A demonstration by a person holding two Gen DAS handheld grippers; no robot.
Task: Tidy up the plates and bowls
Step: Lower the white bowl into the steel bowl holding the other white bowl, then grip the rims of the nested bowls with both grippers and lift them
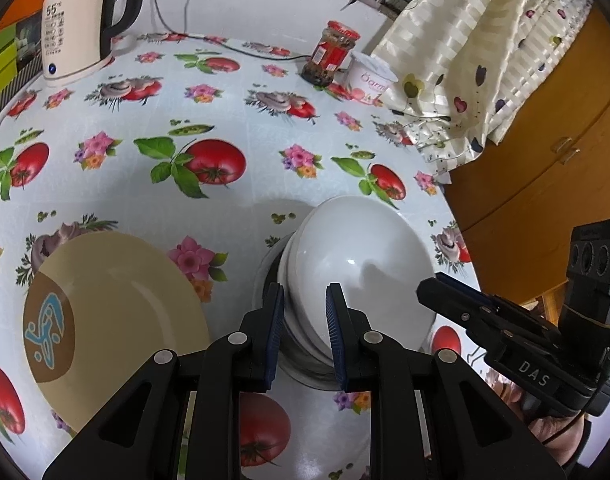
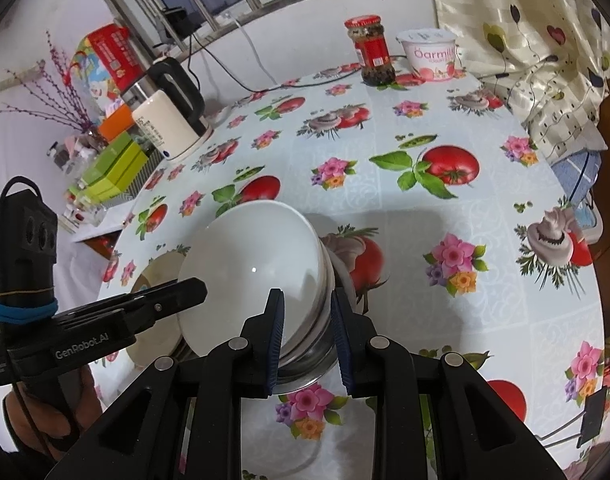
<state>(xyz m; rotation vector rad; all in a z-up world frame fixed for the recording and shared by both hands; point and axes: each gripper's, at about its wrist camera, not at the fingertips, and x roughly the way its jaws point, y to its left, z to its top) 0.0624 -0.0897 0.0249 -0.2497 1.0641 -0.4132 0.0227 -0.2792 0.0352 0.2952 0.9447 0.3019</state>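
Note:
A stack of white bowls [image 1: 361,264] sits in a steel bowl [image 1: 301,364] on the flowered tablecloth, tilted. It also shows in the right wrist view [image 2: 257,276] over the steel bowl [image 2: 313,356]. My left gripper [image 1: 305,332] straddles the near left rim of the white bowls with its jaws a rim's width apart. My right gripper [image 2: 307,332] straddles the stack's right rim the same way. A beige plate [image 1: 117,320] with a brown and blue mark lies left of the stack; part of it shows in the right wrist view [image 2: 157,276].
A white kettle [image 1: 77,24] stands at the back left, with boxes [image 2: 117,168] beside it. A red-lidded jar [image 1: 331,54] and a yogurt tub [image 1: 371,78] stand at the back. A curtain [image 1: 485,52] hangs over the table's right edge by a wooden cabinet [image 1: 545,184].

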